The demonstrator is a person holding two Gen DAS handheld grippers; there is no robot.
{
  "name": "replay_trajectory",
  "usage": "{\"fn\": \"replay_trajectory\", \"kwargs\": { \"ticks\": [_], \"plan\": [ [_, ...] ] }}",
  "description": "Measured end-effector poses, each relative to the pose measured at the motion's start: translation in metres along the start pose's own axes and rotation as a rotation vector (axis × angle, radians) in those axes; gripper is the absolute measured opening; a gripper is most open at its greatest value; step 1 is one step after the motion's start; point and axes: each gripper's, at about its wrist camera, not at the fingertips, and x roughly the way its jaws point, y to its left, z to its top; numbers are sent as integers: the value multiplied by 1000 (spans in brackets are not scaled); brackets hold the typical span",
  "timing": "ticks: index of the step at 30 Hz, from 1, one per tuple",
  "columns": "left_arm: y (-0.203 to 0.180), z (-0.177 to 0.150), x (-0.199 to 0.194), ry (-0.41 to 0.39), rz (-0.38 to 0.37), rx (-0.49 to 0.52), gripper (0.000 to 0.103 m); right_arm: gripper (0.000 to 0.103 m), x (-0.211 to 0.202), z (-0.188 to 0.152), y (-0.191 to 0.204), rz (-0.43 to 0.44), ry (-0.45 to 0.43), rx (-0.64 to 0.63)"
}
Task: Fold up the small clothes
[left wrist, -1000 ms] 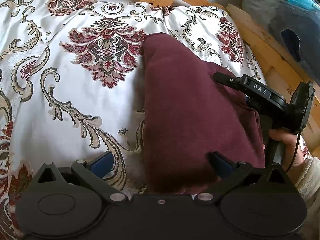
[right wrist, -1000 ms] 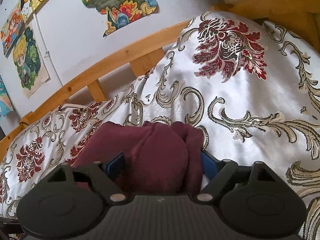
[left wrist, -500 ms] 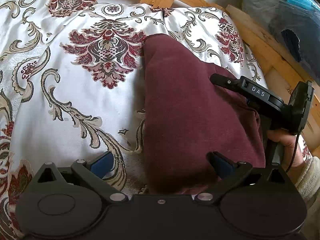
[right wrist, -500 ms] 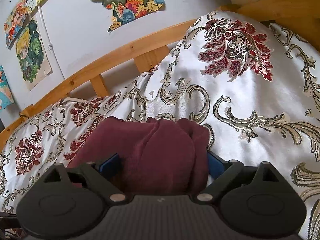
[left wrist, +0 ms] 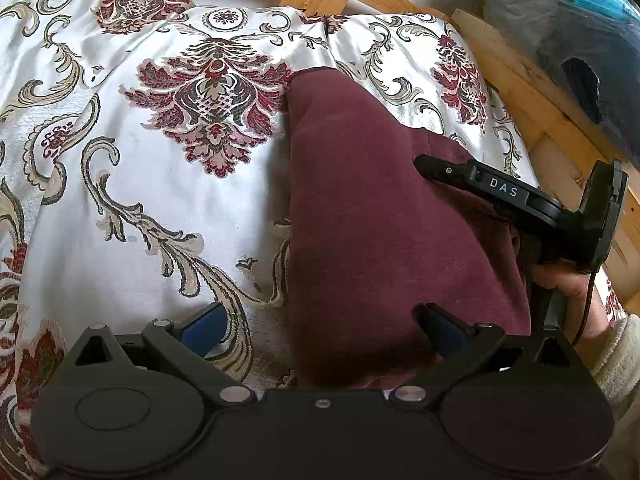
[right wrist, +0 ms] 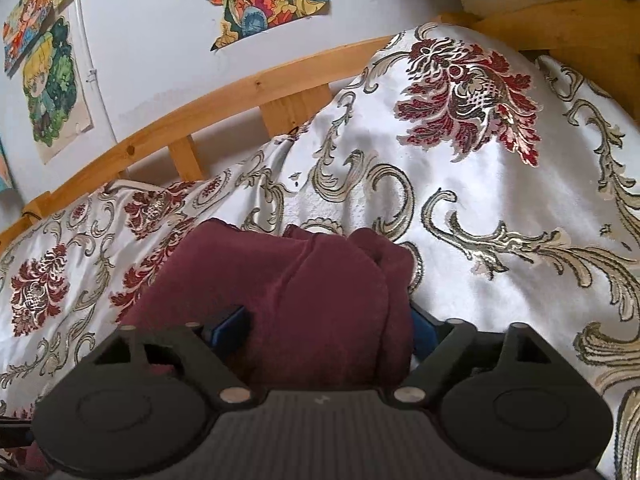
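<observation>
Garment: a maroon cloth (left wrist: pixel 360 216) lies folded on the bed's patterned cover (left wrist: pixel 132 184), filling the centre and right of my left wrist view and the lower centre of my right wrist view (right wrist: pixel 304 304).
Left gripper (left wrist: pixel 320 320): my fingers are spread wide; the left pad sits over the cover, the right pad over the cloth's near edge, nothing pinched.
Right gripper (right wrist: pixel 328 328): my pads stand on either side of a thick bunched fold of the cloth, pressed against it and holding it.
Right hand (left wrist: pixel 568 288): wraps the gripper handle at the right edge of the left wrist view.
Surroundings: wooden bed frame (right wrist: pixel 224 100) along the wall; cartoon pictures (right wrist: pixel 52 88) at upper left.
</observation>
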Motion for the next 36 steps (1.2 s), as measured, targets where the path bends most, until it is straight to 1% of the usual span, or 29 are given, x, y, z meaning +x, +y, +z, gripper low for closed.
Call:
{"fn": "replay_trajectory", "kwargs": {
  "ticks": [1, 5, 8, 11, 13, 14, 15, 16, 17, 19, 20, 22, 24, 26, 30, 33, 36],
  "plan": [
    [0, 1, 0, 4, -1, -1, 103, 79, 0, 0, 0, -6, 1, 1],
    [2, 5, 4, 36, -19, -20, 103, 75, -1, -1, 1, -19, 10, 8],
    [-1, 8, 8, 61, -39, -20, 102, 70, -1, -4, 4, -31, 19, 11],
    [-4, 10, 12, 89, -63, -9, 102, 59, -2, -6, 6, -34, 30, 21],
    [-6, 12, 14, 109, -81, -7, 99, 46, -3, -7, 5, -27, 33, 38],
    [-7, 12, 15, 114, -86, -6, 97, 44, -4, -7, 4, -19, 39, 51],
    [-8, 13, 16, 120, -95, -4, 93, 40, -4, -8, 3, -11, 43, 68],
    [-9, 14, 16, 124, -107, -4, 85, 37, -4, -9, 3, -8, 40, 78],
    [-9, 14, 15, 130, -124, -7, 81, 35, -5, -9, 4, -8, 33, 79],
    [-11, 15, 15, 134, -122, -11, 77, 29, -8, -8, 6, -9, 18, 71],
    [-11, 16, 13, 131, -116, -6, 74, 28, -11, -8, 9, -7, 5, 64],
    [-12, 16, 7, 113, -108, 5, 63, 26, -18, -5, 16, -1, -32, 36],
    [-12, 18, -2, 91, -109, 19, 59, 25, -27, -1, 26, 9, -76, 0],
    [-13, 20, -11, 68, -98, 41, 58, 25, -36, 6, 38, 34, -113, -25],
    [-9, 26, -32, -17, -31, 117, 57, 24, -40, 23, 74, 69, -173, -99],
    [3, 40, -44, -80, 23, 143, 57, 24, -26, 42, 105, 101, -202, -126],
    [21, 61, -46, -126, 81, 141, 58, 24, -2, 62, 135, 130, -206, -143]
  ]
}}
